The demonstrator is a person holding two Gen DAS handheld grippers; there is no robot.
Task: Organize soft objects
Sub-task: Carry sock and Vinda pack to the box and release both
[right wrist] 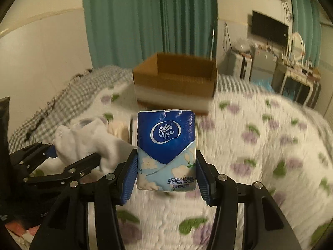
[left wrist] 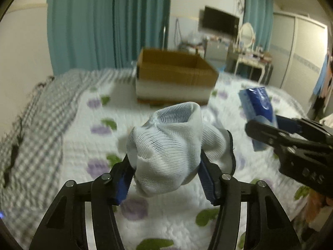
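Observation:
My left gripper (left wrist: 165, 166) is shut on a white mesh sock (left wrist: 166, 145) and holds it above the bed. My right gripper (right wrist: 165, 166) is shut on a blue Vinda tissue pack (right wrist: 166, 145), upright between its fingers. An open cardboard box (left wrist: 174, 73) stands on the bed beyond both grippers; it also shows in the right wrist view (right wrist: 174, 79). In the left wrist view the right gripper (left wrist: 291, 143) holds the tissue pack (left wrist: 258, 106) at the right. In the right wrist view the left gripper (right wrist: 52, 162) with the sock (right wrist: 87, 143) is at the left.
The bed has a white quilt with purple and green flowers (right wrist: 260, 145) and a grey checked blanket (left wrist: 37, 125) on its left side. Teal curtains (left wrist: 104, 20) hang behind the box. A dressing table with a mirror (left wrist: 247, 41) and a TV (left wrist: 220, 20) stand at the far right.

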